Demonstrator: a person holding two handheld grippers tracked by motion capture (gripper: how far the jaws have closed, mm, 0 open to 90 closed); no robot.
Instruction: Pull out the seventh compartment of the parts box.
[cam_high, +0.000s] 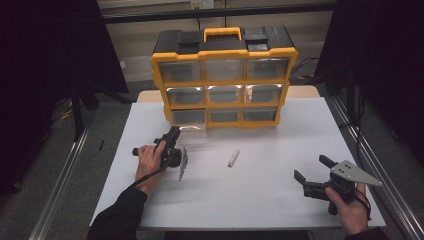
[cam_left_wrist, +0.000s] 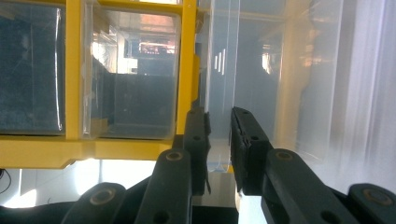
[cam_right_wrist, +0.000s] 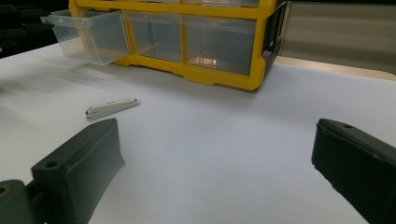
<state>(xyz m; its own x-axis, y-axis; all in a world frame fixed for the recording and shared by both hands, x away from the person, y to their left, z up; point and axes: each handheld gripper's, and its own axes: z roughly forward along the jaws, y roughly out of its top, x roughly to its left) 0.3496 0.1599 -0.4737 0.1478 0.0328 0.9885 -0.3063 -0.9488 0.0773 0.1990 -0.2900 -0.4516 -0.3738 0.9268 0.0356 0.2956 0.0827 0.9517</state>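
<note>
A yellow and black organizer (cam_high: 223, 80) with clear drawers stands at the back of the white table. Its bottom-left drawer (cam_high: 194, 128) is pulled partly out, and it juts forward in the right gripper view as the drawer (cam_right_wrist: 88, 35). My left gripper (cam_high: 173, 131) reaches up to it. In the left gripper view the left gripper (cam_left_wrist: 218, 116) has its jaws standing narrow with the drawer's clear front lip (cam_left_wrist: 223, 60) pinched between the pads. My right gripper (cam_high: 311, 167) rests near the front right corner, and the right gripper (cam_right_wrist: 217, 135) is open wide with nothing inside.
A small white stick-like piece (cam_high: 233, 157) lies on the table (cam_high: 260, 200) between the two grippers; the right gripper view has the piece (cam_right_wrist: 112, 108) ahead to the left. Dark stands and metal rails flank the table.
</note>
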